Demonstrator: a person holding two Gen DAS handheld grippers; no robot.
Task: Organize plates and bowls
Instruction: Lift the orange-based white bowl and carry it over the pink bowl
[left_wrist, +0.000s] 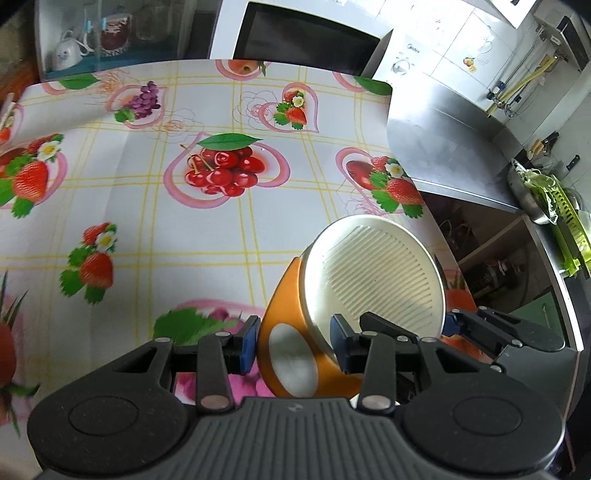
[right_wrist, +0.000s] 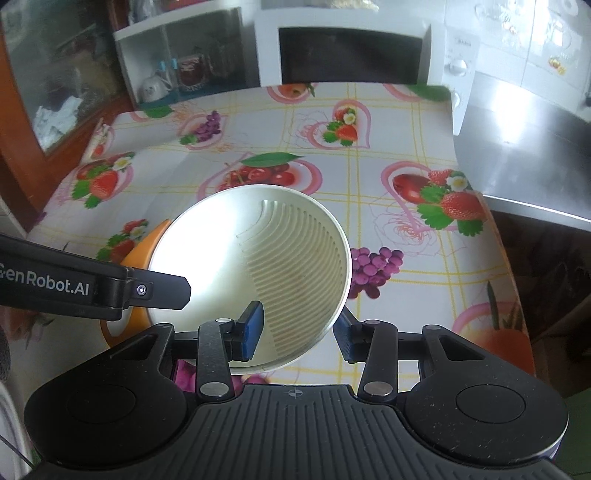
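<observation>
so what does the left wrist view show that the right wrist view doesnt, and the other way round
Only the left wrist view: the bowl's orange outside and pale base, and a green rack on the steel counter at far right.
Only the right wrist view: the left gripper's finger, seen from the side, reaching over the bowl's rim, and a wooden glass-door cabinet at left.
Both: the ribbed white inside of the bowl, each gripper clamped on its rim, the fruit-print tablecloth and the white microwave.

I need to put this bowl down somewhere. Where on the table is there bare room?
Most of the tablecloth is bare, from the microwave and the glass cabinet down to the bowl. It is crowded only near the front, where both tongs hold the bowl.
</observation>
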